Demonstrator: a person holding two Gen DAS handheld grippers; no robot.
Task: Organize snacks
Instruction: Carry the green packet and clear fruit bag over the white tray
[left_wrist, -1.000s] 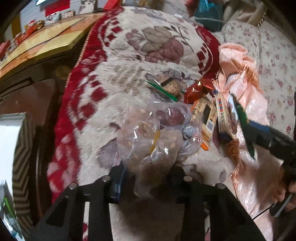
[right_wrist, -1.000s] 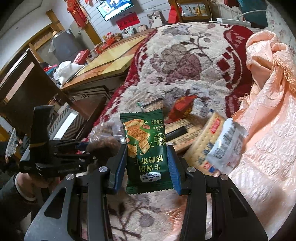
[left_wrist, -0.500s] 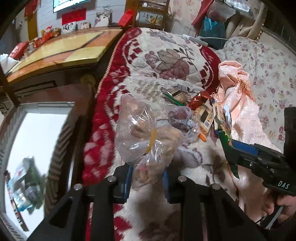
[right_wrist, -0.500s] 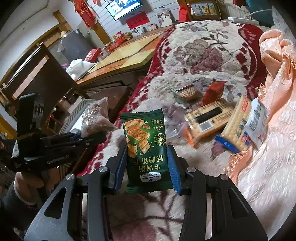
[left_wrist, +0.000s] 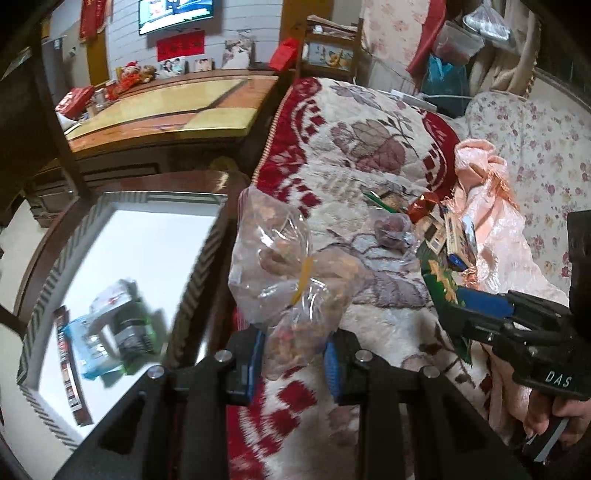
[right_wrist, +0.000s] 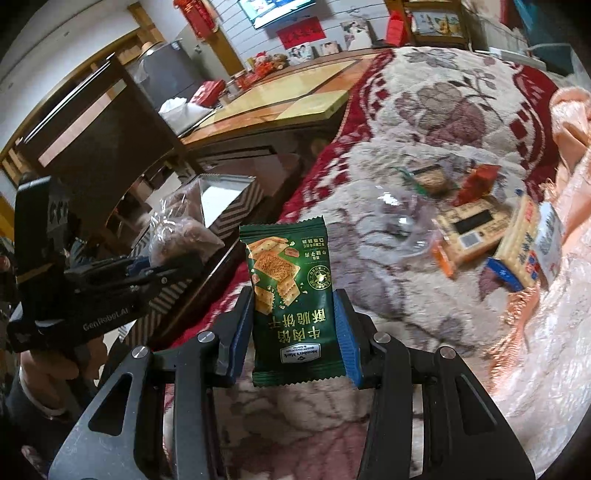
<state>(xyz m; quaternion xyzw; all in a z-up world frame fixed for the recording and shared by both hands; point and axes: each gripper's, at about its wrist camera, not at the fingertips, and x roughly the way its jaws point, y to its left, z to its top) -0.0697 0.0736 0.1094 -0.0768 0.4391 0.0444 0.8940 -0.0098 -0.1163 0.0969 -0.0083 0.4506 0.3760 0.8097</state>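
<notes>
Snack bag (left_wrist: 295, 280), pinched by left tool (left_wrist: 291, 354), has swung toward white box (left_wrist: 155, 236).

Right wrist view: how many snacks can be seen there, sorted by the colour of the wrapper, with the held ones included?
Clear bags: 2
Green packet: 1
Red wrapper: 1
Yellow-brown packs: 3
White packet: 1
Total: 8
</notes>
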